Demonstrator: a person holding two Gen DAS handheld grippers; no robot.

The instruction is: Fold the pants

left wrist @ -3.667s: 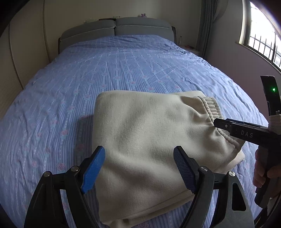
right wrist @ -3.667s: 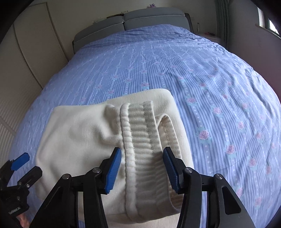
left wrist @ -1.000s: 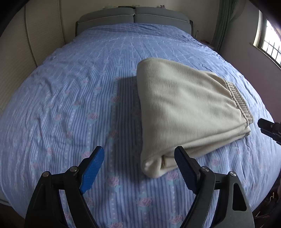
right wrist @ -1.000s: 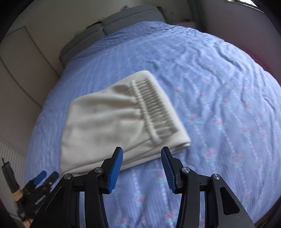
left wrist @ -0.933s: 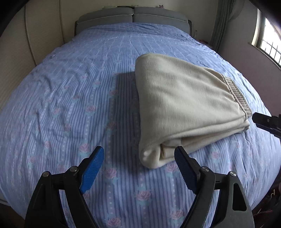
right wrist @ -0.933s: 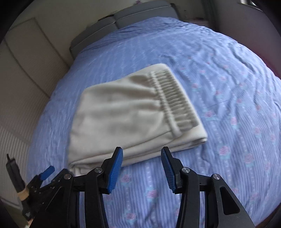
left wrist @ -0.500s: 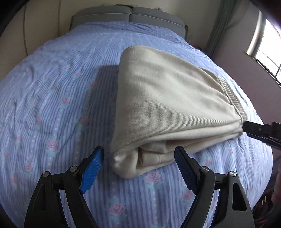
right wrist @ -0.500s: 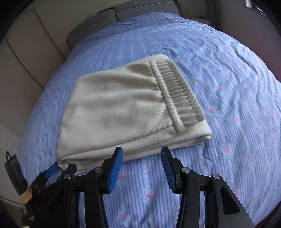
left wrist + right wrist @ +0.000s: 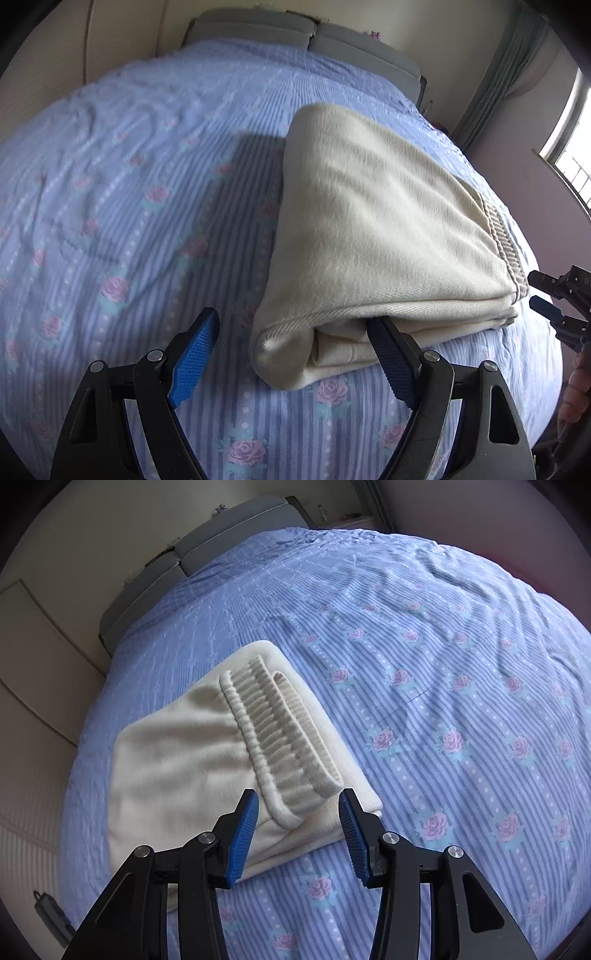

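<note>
The cream pants (image 9: 373,229) lie folded in a thick stack on the bed, with the ribbed waistband (image 9: 280,734) along their right end. My left gripper (image 9: 291,350) is open wide at the near left corner of the stack. That rolled corner sits between its blue pads, and the right fingertip (image 9: 380,336) is against the near folded edge. My right gripper (image 9: 299,816) is open and hovers at the waistband corner, its pads apart from the cloth. It also shows at the right edge of the left wrist view as the right gripper (image 9: 554,302).
A blue striped bedspread (image 9: 461,664) with pink roses covers the whole bed. The grey headboard (image 9: 295,33) stands at the far end. A window (image 9: 572,155) and a curtain are on the right wall. A hand (image 9: 576,387) holds the right tool.
Both grippers have sunk closer to the pants and rolled. The stack's near corners now lie between their jaws. Neither jaw opening has changed.
</note>
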